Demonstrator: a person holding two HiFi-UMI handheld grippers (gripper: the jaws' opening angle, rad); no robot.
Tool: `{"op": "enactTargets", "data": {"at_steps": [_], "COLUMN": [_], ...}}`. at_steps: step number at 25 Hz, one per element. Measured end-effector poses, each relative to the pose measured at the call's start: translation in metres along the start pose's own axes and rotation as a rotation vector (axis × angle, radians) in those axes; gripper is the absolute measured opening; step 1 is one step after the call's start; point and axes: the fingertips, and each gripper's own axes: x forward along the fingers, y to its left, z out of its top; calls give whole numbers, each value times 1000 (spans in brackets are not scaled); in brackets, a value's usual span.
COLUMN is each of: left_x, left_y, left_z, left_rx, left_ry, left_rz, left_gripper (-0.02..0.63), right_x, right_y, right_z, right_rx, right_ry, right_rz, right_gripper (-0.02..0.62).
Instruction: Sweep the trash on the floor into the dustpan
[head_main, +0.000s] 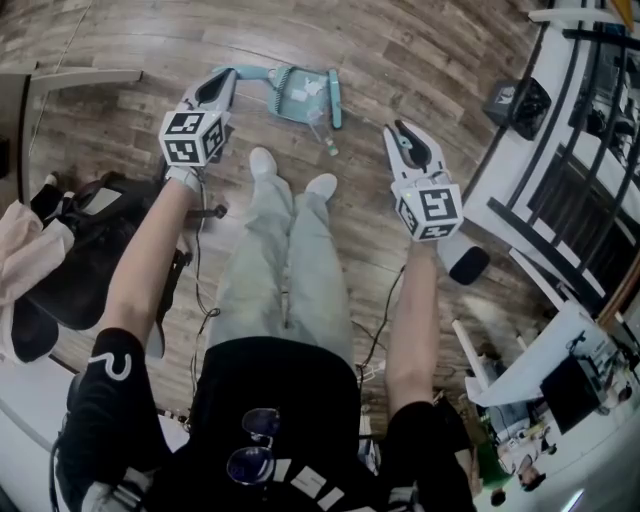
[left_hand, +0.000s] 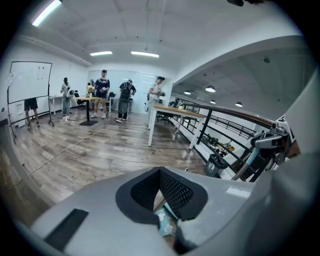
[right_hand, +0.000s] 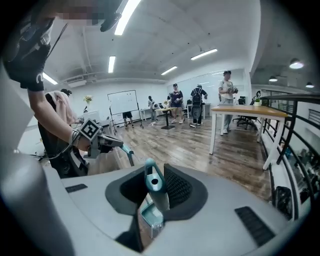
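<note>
A teal long-handled dustpan (head_main: 298, 98) stands on the wood floor ahead of my feet, with paper scraps in it (left_hand: 165, 221). Its bent handle (head_main: 250, 72) runs to my left gripper (head_main: 226, 80), which is shut on the handle's end, as the right gripper view also shows (right_hand: 106, 142). A teal brush (head_main: 334, 98) stands upright at the pan's right side. Its handle top with a hole (right_hand: 154, 182) shows in the gap of my right gripper (head_main: 398, 130), which is open and a short way to the brush's right. Small trash bits (head_main: 328, 148) lie on the floor below the pan.
A black office chair (head_main: 90, 250) with clothes on it stands at my left. At the right are a black railing (head_main: 570, 150), a black bin (head_main: 520, 100) and white desks. Cables (head_main: 200, 300) trail by my feet. Several people (left_hand: 102, 92) stand far off by a table (left_hand: 172, 111).
</note>
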Motion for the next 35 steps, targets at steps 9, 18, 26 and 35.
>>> {"op": "enactTargets", "data": {"at_steps": [9, 18, 26, 35], "left_x": [0, 3, 2, 1], "left_y": [-2, -5, -9, -9], "left_z": [1, 2, 1, 3], "left_rx": [59, 106, 155, 143], "left_ry": [21, 31, 62, 62], "left_rz": [-17, -126, -195, -214], "left_gripper": [-2, -2, -2, -2], "right_x": [-50, -104, -84, -29], "right_y": [-16, 9, 73, 92], "right_z": [-23, -72, -92, -52], "right_rx": [0, 88, 177, 344], "right_ry": [28, 103, 114, -92], "right_rz": [-162, -402, -453, -482], "right_gripper": [64, 64, 69, 81]}}
